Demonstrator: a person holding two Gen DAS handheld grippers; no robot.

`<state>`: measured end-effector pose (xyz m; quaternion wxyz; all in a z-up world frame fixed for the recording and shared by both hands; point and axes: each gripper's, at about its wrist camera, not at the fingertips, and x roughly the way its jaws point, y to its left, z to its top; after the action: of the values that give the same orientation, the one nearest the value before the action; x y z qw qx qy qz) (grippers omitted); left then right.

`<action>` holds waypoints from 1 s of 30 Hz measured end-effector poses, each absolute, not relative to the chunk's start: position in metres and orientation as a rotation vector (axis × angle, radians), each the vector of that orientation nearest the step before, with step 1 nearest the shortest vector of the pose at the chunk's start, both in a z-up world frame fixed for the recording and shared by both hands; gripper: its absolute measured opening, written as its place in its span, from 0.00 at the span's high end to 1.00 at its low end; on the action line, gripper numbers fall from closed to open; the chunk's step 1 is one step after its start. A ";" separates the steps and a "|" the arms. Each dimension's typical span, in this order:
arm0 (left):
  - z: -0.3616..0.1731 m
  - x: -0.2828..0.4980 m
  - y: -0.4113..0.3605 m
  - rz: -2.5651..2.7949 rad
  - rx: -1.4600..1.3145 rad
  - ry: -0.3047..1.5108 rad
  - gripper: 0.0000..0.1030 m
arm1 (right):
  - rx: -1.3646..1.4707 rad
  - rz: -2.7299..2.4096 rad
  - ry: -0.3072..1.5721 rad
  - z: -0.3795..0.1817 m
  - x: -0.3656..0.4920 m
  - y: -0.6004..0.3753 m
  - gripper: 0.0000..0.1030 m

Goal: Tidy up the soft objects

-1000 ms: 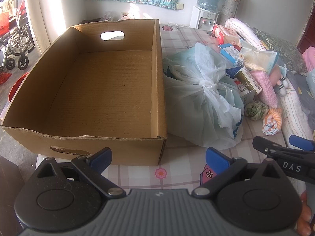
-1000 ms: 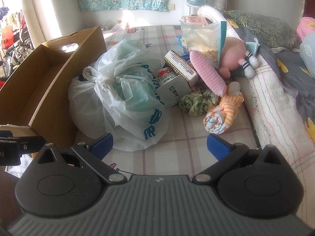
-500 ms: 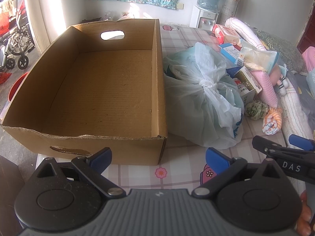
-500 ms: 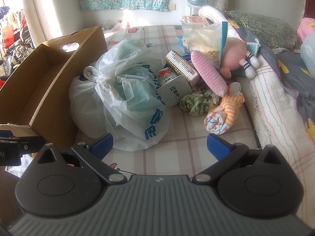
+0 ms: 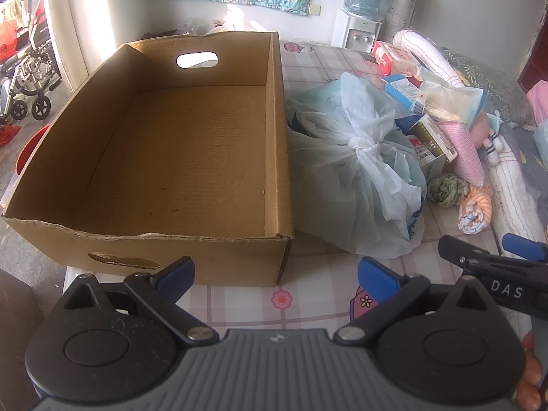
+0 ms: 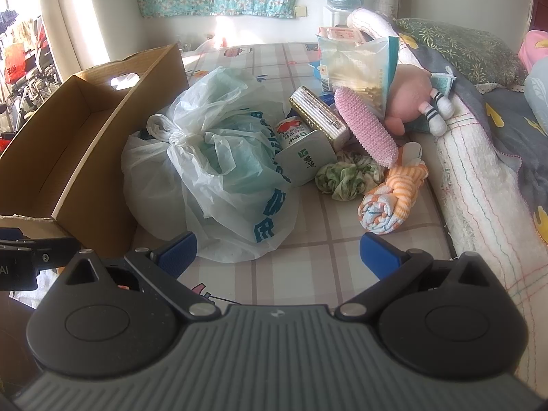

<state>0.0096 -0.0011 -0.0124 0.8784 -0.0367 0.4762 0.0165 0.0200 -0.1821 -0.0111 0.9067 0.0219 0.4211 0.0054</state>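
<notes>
An open cardboard box (image 5: 191,157) stands empty on the checked bed sheet; it also shows in the right wrist view (image 6: 68,137). Right of it lies a knotted plastic bag (image 5: 356,178) (image 6: 212,164). Beyond are a green scrunchie (image 6: 346,176), an orange striped rolled cloth (image 6: 394,195), a pink knitted piece (image 6: 366,126) and a pink plush doll (image 6: 414,99). My left gripper (image 5: 275,272) is open and empty in front of the box. My right gripper (image 6: 277,253) is open and empty in front of the bag.
Cartons, a tin (image 6: 304,161) and a snack bag (image 6: 359,68) are piled behind the soft things. A rolled quilt (image 6: 479,185) lines the right side. A water dispenser (image 5: 358,30) stands at the back wall. A wheelchair (image 5: 27,78) stands far left.
The right gripper has drifted slightly to the left; the pile has shifted a little right in its view. The left gripper has barely moved.
</notes>
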 end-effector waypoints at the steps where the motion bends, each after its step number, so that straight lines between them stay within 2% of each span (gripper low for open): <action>1: -0.013 0.010 -0.001 0.036 -0.076 0.994 0.01 | 0.046 0.013 0.869 -0.011 0.020 -0.182 0.01; 13: 0.019 0.012 -0.018 -0.034 0.010 0.906 0.01 | 0.094 -0.030 0.793 -0.006 0.010 -0.209 0.01; 21: 0.063 0.064 -0.054 -0.183 0.186 0.840 0.01 | 0.182 -0.162 0.660 0.002 0.006 -0.263 0.01; 30: 0.066 0.127 -0.108 -0.403 0.315 0.850 0.01 | 0.224 -0.203 0.583 0.001 0.018 -0.299 0.01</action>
<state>0.1272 -0.1083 0.0658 0.8795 0.1513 0.4076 -0.1934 0.0184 -0.2995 0.0013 0.9465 0.1100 0.2864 -0.0997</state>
